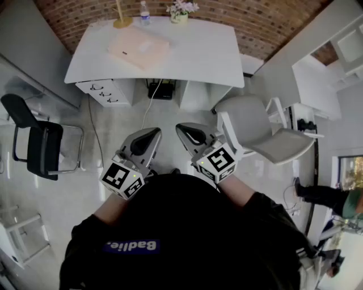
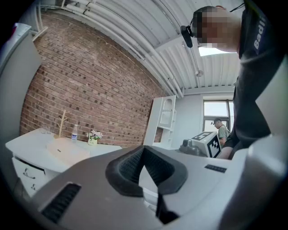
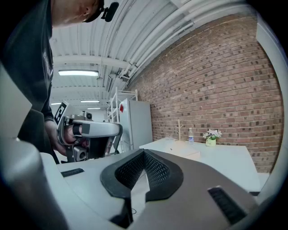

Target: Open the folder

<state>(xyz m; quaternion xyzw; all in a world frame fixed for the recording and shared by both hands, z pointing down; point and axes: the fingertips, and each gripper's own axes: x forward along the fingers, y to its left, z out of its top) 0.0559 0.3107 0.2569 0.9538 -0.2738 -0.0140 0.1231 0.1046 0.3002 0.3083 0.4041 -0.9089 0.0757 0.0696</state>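
Pale pink folder (image 1: pixel 139 48), rectangular, with some thickness showing along the near edge. Closed, cover down flat. Lying flat on the white desk (image 1: pixel 198 51), on the left half of the top as seen in the head view. Turned askew to the desk's edges, one corner pointing toward the front edge. Small dark mark on the cover, too small to make out.

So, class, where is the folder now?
The folder lies on the white desk, left half in the head view, near the water bottle.
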